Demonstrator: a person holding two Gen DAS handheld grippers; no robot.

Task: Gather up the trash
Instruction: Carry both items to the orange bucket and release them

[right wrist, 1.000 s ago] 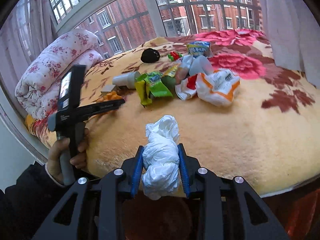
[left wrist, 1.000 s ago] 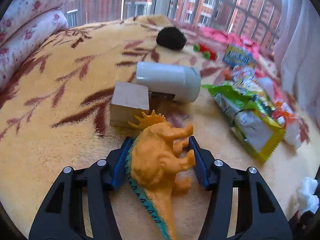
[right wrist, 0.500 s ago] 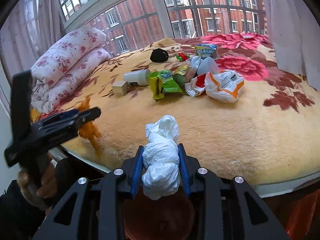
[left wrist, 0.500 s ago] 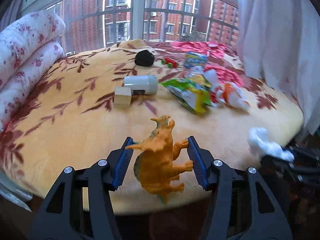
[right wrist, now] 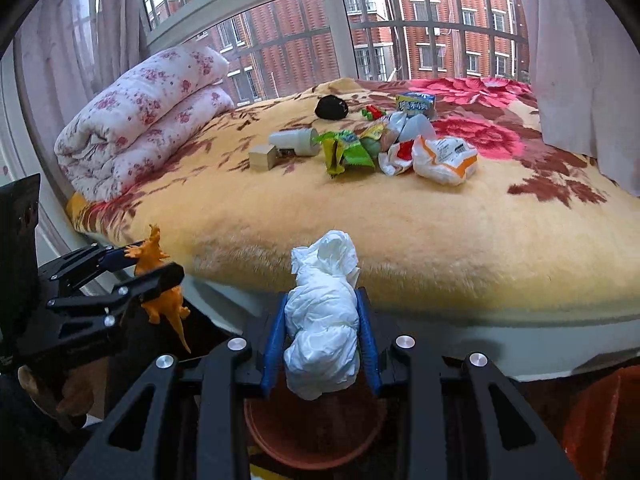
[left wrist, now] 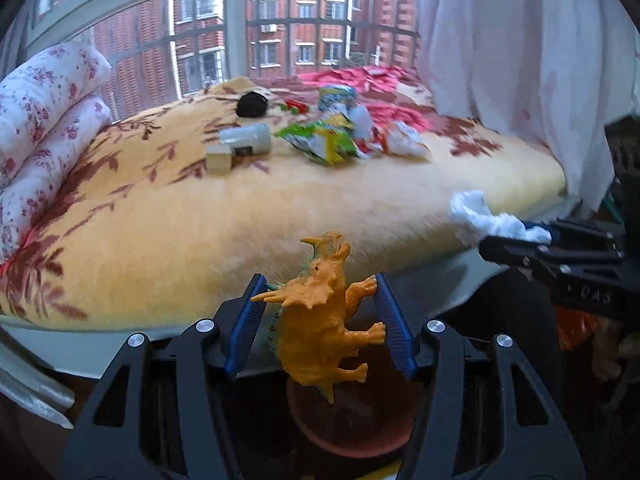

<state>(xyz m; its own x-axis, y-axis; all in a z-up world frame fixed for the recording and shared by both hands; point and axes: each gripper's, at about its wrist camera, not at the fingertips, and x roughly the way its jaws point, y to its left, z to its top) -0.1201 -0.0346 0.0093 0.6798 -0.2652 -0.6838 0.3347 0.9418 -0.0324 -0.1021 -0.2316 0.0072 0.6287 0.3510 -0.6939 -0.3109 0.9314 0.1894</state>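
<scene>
Now both claws hang past the bed (left wrist: 200, 240) edge, loads gripped.

One toy dinosaur (left wrist: 320, 320), one tissue wad (right wrist: 322, 320), one wooden block (right wrist: 262, 157), one black ball (right wrist: 331, 107).

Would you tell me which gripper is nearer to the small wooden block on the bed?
Left, though narrowly. The left gripper, shut on the orange dinosaur, hangs off the bed edge on the wooden block's side; the right gripper, shut on the white tissue, sits further along.

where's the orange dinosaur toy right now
The orange dinosaur toy is clamped in the left gripper, off the bed's near edge, above a reddish-brown bin.
</scene>
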